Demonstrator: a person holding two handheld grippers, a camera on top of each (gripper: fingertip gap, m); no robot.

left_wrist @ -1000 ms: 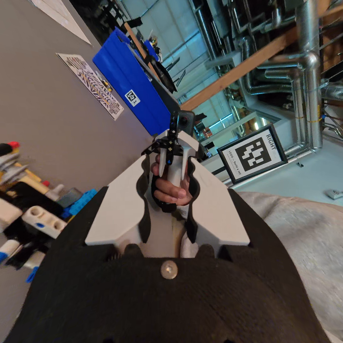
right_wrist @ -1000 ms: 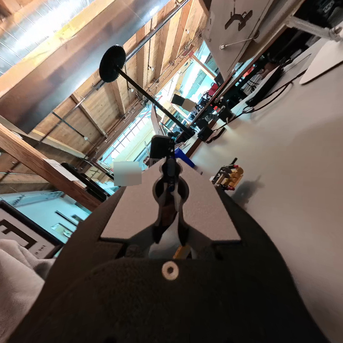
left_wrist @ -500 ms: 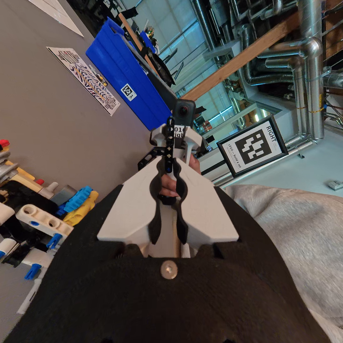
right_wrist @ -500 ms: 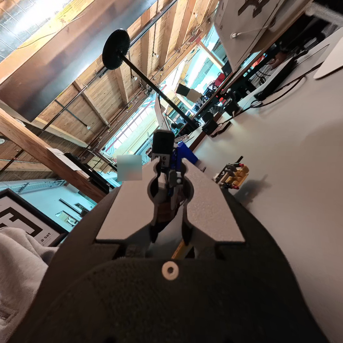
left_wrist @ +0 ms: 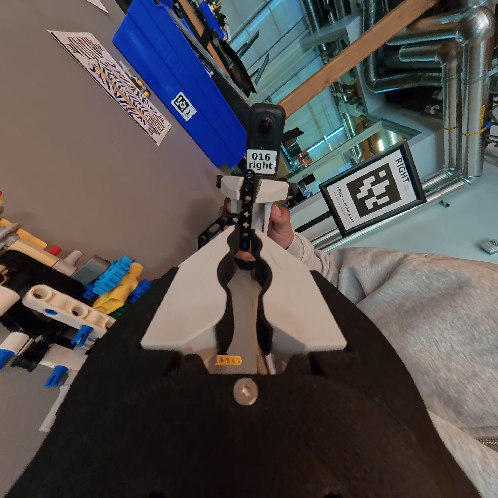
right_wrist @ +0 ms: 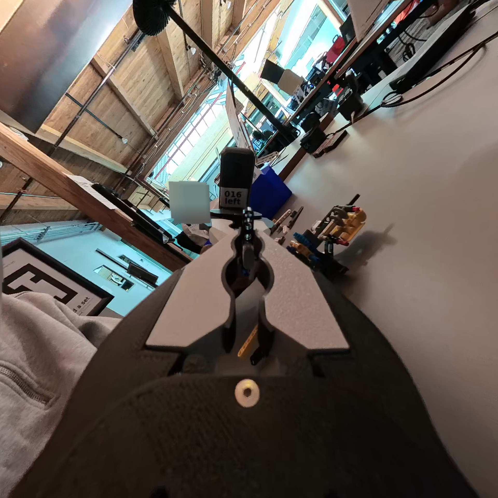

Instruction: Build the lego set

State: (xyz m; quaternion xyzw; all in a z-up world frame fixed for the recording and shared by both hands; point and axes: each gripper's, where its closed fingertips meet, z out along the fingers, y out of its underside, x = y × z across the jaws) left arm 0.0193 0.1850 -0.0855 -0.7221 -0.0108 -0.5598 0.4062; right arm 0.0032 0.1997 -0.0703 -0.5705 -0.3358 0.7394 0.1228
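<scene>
A black lego beam assembly (left_wrist: 247,215), a long beam with a side arm going left, is held in the air between my two grippers, which face each other. My left gripper (left_wrist: 245,237) is shut on the beam's near end, the one with a blue pin. In the right wrist view my right gripper (right_wrist: 247,238) is shut on the same beam (right_wrist: 247,223) from the other end. My right gripper also shows in the left wrist view (left_wrist: 252,188), held by a hand. A partly built lego model (left_wrist: 67,304) of black, white, yellow and blue parts stands on the table to my left.
The model also shows in the right wrist view (right_wrist: 331,231). A blue bin (left_wrist: 175,80) and a patterned sheet (left_wrist: 116,80) lie farther back. A framed sign (left_wrist: 372,188) stands to the right. A small yellow beam (left_wrist: 228,360) lies on the grey table (left_wrist: 80,175) below. A grey sleeve (left_wrist: 404,323) is at the right. The grippers are tip to tip, or close to it.
My left gripper was open and has shut on the beam's end. My right gripper opened briefly and shut again on the beam. The two grippers have come closer together.
</scene>
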